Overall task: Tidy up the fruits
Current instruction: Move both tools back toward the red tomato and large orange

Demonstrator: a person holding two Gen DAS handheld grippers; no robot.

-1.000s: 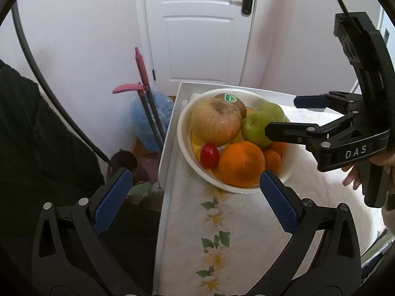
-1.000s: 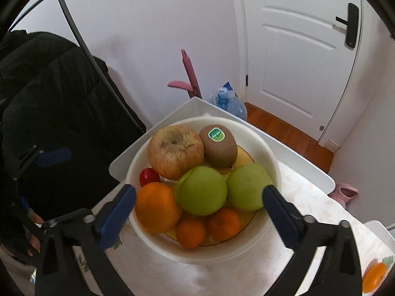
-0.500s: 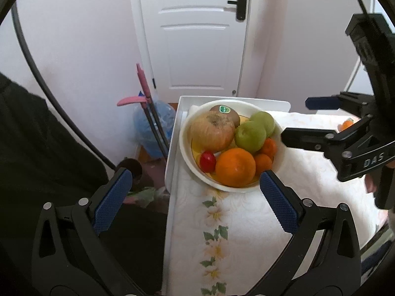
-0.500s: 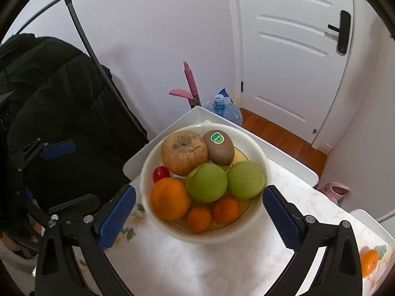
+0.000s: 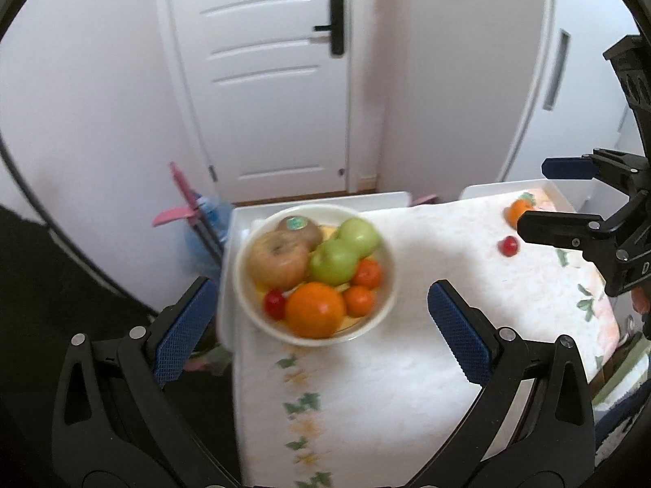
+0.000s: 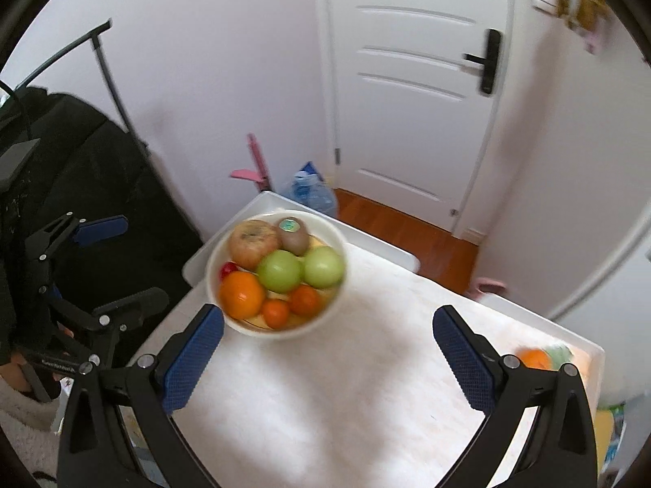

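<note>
A white bowl (image 5: 388, 280) stands at the table's far left corner, also seen as the bowl (image 6: 337, 284) in the right wrist view. It holds a brownish apple (image 5: 278, 260), a kiwi (image 5: 299, 227), two green apples, a large orange (image 5: 315, 309), two tangerines and a cherry tomato. A loose cherry tomato (image 5: 508, 246) and a small orange (image 5: 516, 212) lie on the cloth far right; the orange (image 6: 535, 358) shows beside my right finger. My left gripper (image 5: 321, 319) and right gripper (image 6: 327, 321) are both open and empty, held back from the bowl.
A white table with a flower-print cloth (image 5: 366, 398) ends in raised white rims. Beyond its left edge sit a blue water bottle (image 6: 313, 193), a pink-handled tool (image 5: 183, 211) and a black bag (image 6: 101, 171). A white door (image 5: 264, 81) stands behind.
Both grippers have drawn back and up from the bowl, which now looks smaller. The loose tomato and small orange on the right have come into the left wrist view.
</note>
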